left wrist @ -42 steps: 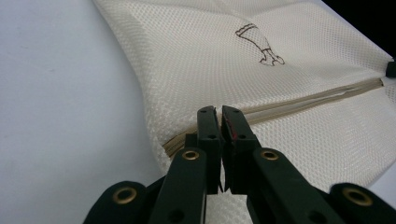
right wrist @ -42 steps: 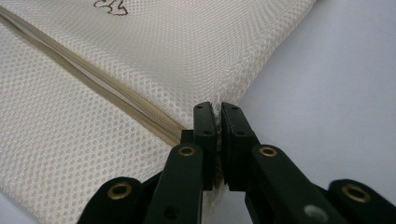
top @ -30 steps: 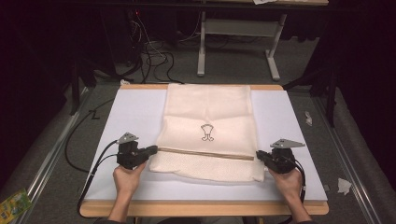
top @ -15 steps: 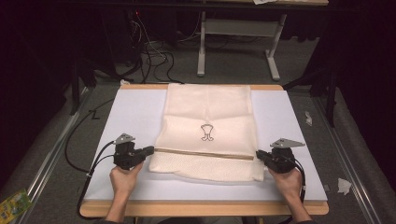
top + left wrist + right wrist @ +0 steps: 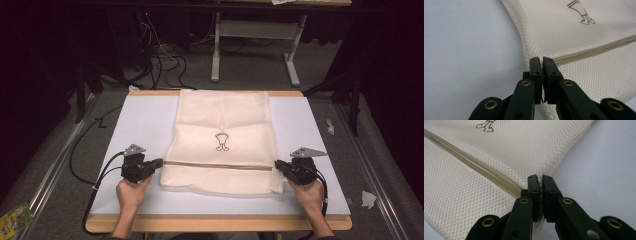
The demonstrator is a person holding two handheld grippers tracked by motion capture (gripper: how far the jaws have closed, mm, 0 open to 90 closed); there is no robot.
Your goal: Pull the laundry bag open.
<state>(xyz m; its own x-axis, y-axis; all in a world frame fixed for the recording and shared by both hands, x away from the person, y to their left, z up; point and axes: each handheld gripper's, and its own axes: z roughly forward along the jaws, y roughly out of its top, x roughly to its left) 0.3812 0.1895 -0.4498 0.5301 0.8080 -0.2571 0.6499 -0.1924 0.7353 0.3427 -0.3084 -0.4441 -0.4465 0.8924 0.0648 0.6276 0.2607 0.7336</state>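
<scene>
A cream mesh bag (image 5: 222, 120) lies flat across the middle of the white tabletop (image 5: 135, 125), with a small black drawing (image 5: 221, 141) at its centre. A tan zipper line (image 5: 217, 165) crosses it near the front edge. My left gripper (image 5: 161, 163) is shut on the bag's left edge at the end of that line, and the mesh (image 5: 579, 32) is pinched between its jaws (image 5: 541, 60). My right gripper (image 5: 276, 164) is shut on the right edge at the line's other end, its jaws (image 5: 540, 178) clamping the mesh (image 5: 499, 145). A hand holds each gripper from the near side.
The white tabletop has a wooden rim (image 5: 215, 224) along the front. Black cables (image 5: 85, 150) trail off the left side onto the floor. A grey table frame (image 5: 255, 50) stands behind. Paper scraps (image 5: 369, 199) lie on the floor at right, a green packet (image 5: 15, 219) at bottom left.
</scene>
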